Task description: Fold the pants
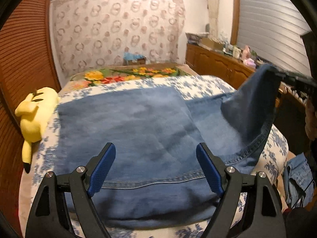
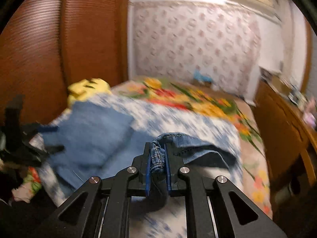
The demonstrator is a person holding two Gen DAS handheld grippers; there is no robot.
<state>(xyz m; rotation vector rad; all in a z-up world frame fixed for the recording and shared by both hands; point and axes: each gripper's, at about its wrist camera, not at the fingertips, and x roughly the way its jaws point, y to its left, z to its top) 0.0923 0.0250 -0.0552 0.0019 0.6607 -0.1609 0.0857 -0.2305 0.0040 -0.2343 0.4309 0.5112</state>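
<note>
Here, the blue denim pants [image 1: 138, 123] lie spread flat across the bed's white bedspread with a blue flower print [image 1: 198, 85], covering most of its near half. One stitched hem end of the pants [image 1: 255, 107] rises off the bed at the right of the left wrist view, pulled up toward a dark shape at the frame's edge. In the right wrist view, the right gripper [image 2: 158, 158] is clamped on a bunched fold of that hem [image 2: 157, 156], the cloth pinched between its blue pads, and the rest of the denim trails down to the bed behind it. The left gripper [image 1: 155, 163] hovers above the near edge of the pants with its blue-padded fingers [image 1: 103, 166] standing wide apart and nothing between them; whether the fingertips touch the fabric cannot be told. A yellow plush toy with black-tipped ears [image 1: 32, 117] lies at the left edge of the bed, just beside the pants. Beyond the bedspread lies a bright floral blanket [image 1: 128, 74]. A wooden cabinet [image 1: 216, 63] lines the right wall.
</note>
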